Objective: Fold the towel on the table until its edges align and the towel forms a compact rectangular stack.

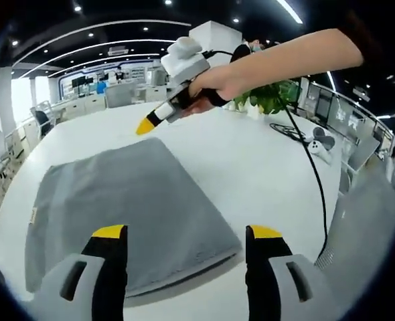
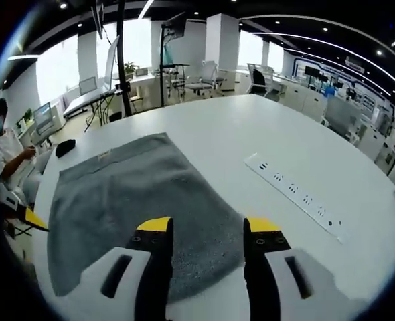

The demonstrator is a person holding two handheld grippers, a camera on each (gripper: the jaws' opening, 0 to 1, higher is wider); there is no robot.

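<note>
A grey towel (image 1: 127,194) lies flat on the white table (image 1: 264,174) as a folded rectangle with a small tag at its left edge. My left gripper (image 1: 187,234) hovers open over the towel's near edge, nothing between its jaws. Beyond the towel's far corner, a hand holds the right gripper (image 1: 146,125) above the table, yellow tips pointing down-left. In the right gripper view the towel (image 2: 124,194) spreads ahead, and my right gripper (image 2: 207,227) is open above its near corner. The left gripper's yellow tip (image 2: 33,219) shows at the left edge.
A white power strip (image 2: 294,194) lies on the table (image 2: 251,134) to the right of the towel. A black cable (image 1: 314,174), white devices (image 1: 320,144) and a green plant (image 1: 271,97) sit at the far right. A person (image 2: 7,157) sits at the left; office desks and chairs stand behind.
</note>
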